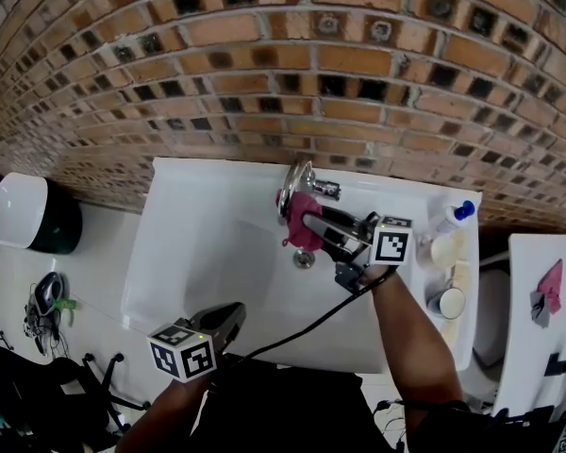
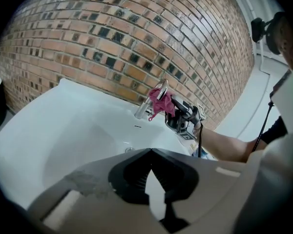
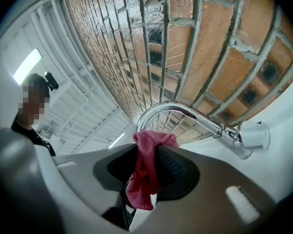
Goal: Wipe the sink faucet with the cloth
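Note:
A chrome faucet (image 1: 302, 179) curves over the white sink (image 1: 198, 243) against the brick wall. My right gripper (image 1: 311, 223) is shut on a pink cloth (image 1: 300, 213) and holds it up against the spout. In the right gripper view the cloth (image 3: 145, 172) hangs pinched between the jaws, its top just under the faucet's arch (image 3: 185, 113). My left gripper (image 1: 232, 315) hovers at the sink's front edge, shut and empty; its tips (image 2: 151, 150) meet. From there the faucet (image 2: 145, 106), the cloth (image 2: 161, 103) and the right gripper (image 2: 181, 117) show across the basin.
A bottle with a blue cap (image 1: 455, 215) and a cup (image 1: 447, 302) stand on the sink's right ledge. A black and white bin (image 1: 33, 213) sits at the left. Another pink cloth (image 1: 549, 291) lies on a white surface at the far right. The drain (image 1: 305, 259) is below the spout.

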{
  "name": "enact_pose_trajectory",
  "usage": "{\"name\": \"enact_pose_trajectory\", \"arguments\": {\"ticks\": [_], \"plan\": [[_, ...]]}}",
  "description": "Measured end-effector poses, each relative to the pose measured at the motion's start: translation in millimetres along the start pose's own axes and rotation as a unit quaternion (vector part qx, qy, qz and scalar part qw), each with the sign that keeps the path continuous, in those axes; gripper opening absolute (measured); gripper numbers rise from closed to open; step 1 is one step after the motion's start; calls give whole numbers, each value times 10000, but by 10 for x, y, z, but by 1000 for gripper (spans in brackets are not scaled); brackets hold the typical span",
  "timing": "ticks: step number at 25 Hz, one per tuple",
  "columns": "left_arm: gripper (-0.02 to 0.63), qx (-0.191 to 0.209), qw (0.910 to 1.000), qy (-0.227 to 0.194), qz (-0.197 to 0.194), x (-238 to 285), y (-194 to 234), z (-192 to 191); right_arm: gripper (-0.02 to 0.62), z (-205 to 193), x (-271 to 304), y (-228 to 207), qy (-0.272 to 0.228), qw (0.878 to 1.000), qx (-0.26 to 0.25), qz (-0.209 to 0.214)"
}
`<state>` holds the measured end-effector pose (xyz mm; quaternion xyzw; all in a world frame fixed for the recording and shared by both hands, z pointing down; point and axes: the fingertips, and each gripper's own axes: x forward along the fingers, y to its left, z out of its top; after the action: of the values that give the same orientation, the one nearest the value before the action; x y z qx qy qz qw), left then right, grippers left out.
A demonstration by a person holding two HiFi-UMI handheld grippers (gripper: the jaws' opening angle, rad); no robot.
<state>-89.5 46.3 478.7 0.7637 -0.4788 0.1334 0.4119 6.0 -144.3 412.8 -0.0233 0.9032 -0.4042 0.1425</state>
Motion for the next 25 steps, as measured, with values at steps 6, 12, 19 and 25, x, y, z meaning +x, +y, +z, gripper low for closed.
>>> {"name": "enact_pose_trajectory", "arguments": {"ticks": [6,12,19,25], "plan": [[6,112,9997,141,-160,99,28,58,124,-186,-109,16,397,9982,-239,-370],[6,244,9991,158,-302,251,111,316,126,-107,-437,-56,955,9770,-941,-1660],[6,168,9996,36,-220,400,313,616,126,703,-631,-97,746,9528,-1721,-2387],[6,-93,9998,20,-179,469,373,608,126,913,-386,-853,839,9513,-1474,-2573]]}}
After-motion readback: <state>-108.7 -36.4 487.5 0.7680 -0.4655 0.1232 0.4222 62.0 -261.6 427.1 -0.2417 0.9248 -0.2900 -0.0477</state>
